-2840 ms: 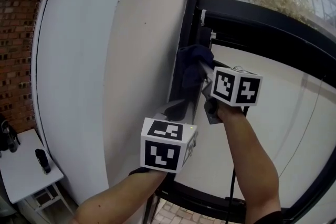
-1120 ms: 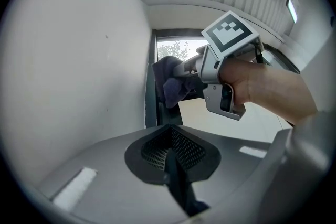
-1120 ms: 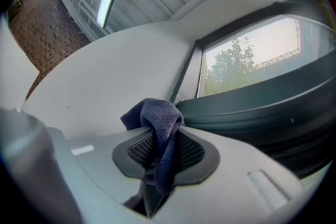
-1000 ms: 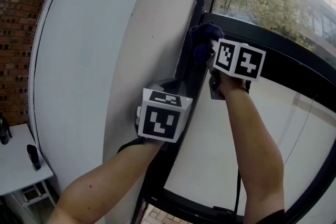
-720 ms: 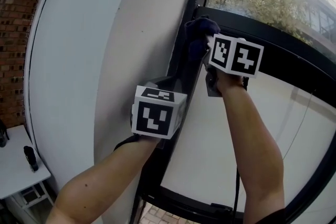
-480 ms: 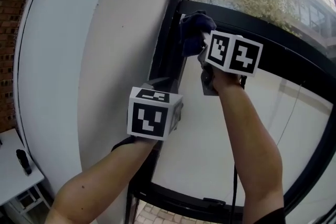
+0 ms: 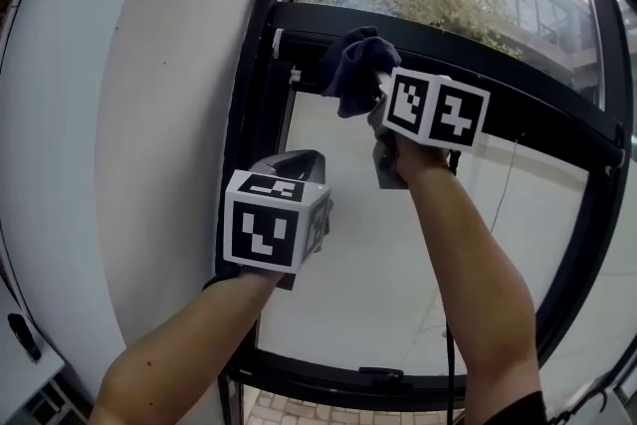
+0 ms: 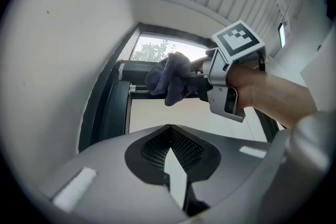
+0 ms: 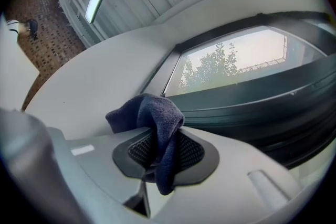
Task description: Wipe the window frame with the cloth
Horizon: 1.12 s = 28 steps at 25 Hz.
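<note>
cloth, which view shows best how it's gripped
The right gripper view: the cloth sits pinched between the fingers, close up. The head view shows it bunched by the window frame; the left gripper view shows it side-on.

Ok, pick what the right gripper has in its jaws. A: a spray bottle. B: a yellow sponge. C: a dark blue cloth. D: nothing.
C: in the right gripper view, the right gripper is shut on the cloth, which bunches up above the jaws and hangs down between them.
</note>
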Motion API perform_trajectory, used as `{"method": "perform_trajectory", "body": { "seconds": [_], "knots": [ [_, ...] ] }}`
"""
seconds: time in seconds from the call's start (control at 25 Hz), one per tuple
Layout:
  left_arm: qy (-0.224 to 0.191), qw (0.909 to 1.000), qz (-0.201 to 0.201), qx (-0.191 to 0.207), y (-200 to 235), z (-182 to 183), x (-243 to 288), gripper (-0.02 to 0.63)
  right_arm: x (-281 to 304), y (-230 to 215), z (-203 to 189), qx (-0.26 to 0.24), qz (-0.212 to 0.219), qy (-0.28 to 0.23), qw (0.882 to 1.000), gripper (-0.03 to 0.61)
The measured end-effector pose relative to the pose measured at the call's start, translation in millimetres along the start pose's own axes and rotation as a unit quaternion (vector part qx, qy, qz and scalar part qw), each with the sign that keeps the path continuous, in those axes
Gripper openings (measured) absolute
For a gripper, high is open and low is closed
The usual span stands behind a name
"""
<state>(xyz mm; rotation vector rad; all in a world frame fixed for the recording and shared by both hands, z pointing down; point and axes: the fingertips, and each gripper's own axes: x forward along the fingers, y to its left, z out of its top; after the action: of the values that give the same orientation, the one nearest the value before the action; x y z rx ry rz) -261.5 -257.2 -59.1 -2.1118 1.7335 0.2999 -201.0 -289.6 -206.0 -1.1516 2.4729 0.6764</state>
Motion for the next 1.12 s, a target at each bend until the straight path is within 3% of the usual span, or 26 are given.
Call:
{"method": "perform_trajectory", "body": {
  "seconds": [0.12,0.4,0.52,0.64,1.12],
  "knots": [
    [-0.002,0.9994,-0.026,-0.024,-8,2,0,-0.006,-7,-8,0,-0.009,-0.011,0.004,1.000,0.080],
    [-0.017,0.9990,-0.039,-0.016,-11,16,-3,-0.006,-22,-34,4,-0.022,-0.048,0.003,0.999,0.080],
    [-0.027,0.9988,-0.036,-0.022,-13,21,-7,-0.006,-26,-37,5,-0.026,-0.055,0.005,0.998,0.080],
    [-0.032,0.9990,-0.030,0.000,-22,25,-6,-0.006,-34,-44,8,-0.025,-0.059,0.003,0.998,0.080],
    [-0.022,0.9993,-0.001,0.031,-63,35,45,-0.006,-80,-115,16,-0.018,-0.051,-0.010,0.999,0.081]
  ]
}}
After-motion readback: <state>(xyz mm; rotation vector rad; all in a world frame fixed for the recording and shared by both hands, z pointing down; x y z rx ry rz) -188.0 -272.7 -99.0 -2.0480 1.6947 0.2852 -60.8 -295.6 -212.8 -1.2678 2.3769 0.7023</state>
